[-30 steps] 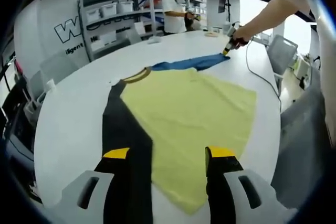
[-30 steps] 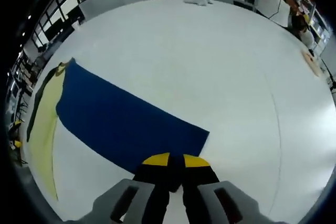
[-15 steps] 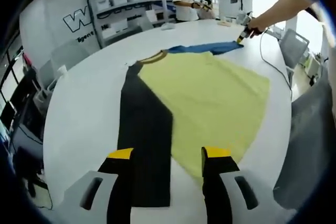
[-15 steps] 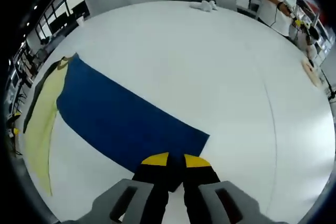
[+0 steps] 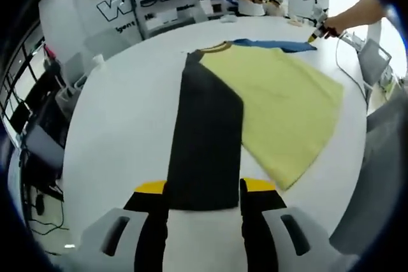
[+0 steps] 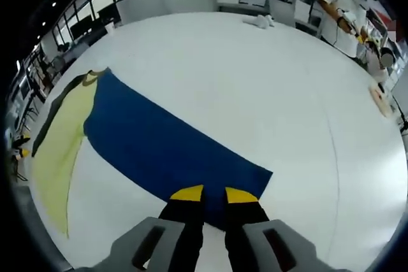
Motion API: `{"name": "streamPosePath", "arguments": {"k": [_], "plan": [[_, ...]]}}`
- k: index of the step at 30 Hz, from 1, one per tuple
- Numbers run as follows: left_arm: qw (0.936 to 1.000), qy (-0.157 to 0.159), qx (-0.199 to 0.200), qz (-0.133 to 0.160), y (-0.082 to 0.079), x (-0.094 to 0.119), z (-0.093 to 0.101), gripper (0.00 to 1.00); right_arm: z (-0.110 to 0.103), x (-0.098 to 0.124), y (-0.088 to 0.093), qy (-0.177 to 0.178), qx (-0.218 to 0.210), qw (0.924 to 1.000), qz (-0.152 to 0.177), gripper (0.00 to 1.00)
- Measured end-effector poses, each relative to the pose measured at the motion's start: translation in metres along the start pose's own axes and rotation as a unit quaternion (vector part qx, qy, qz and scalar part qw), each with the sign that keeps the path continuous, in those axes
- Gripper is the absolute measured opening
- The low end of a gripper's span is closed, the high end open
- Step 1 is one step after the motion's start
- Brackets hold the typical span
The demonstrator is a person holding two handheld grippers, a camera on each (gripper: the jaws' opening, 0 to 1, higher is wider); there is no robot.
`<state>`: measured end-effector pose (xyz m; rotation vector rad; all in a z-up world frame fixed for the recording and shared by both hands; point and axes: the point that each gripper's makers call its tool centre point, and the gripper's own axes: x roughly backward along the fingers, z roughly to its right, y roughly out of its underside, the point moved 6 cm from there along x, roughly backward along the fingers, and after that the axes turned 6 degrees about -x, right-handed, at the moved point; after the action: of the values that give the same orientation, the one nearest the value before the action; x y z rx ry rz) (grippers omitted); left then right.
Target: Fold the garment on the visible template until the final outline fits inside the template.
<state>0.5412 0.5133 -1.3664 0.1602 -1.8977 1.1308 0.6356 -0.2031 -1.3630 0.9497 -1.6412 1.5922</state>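
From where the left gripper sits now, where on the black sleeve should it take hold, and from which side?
Grip the black sleeve at its straight cuff edge, which lies flat on the table between the left gripper tips. Come in low from the cuff end; that free edge likely lifts most easily.

**Inspector A:** In the left gripper view, the black sleeve panel of the flat-lying garment [image 5: 205,138] has its near edge hidden behind the left gripper [image 5: 204,188].

**Inspector B:** In the right gripper view, the long blue sleeve panel [image 6: 166,146] has its near end covered by the right gripper [image 6: 214,194]; contact cannot be judged. No template outline can be made out.
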Motion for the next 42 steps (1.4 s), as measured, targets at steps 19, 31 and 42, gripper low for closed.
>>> {"name": "streamPosePath", "arguments": {"k": [19, 31, 42], "plan": [[0.9970, -0.023, 0.066, -0.033, 0.020, -0.014, -0.029, 0.25, -0.029, 0.032, 0.017, -0.003, 0.013, 0.9999, 0.011, 0.04], [0.9946, -0.017, 0.093, -0.043, 0.027, -0.020, -0.031, 0.16, -0.039, 0.038, 0.021, -0.004, 0.017, 0.9998, 0.012, 0.03], [0.9954, -0.013, 0.089, -0.034, 0.024, -0.016, -0.033, 0.04, -0.070, 0.023, 0.004, -0.032, 0.047, 0.9981, 0.023, 0.03]]}}
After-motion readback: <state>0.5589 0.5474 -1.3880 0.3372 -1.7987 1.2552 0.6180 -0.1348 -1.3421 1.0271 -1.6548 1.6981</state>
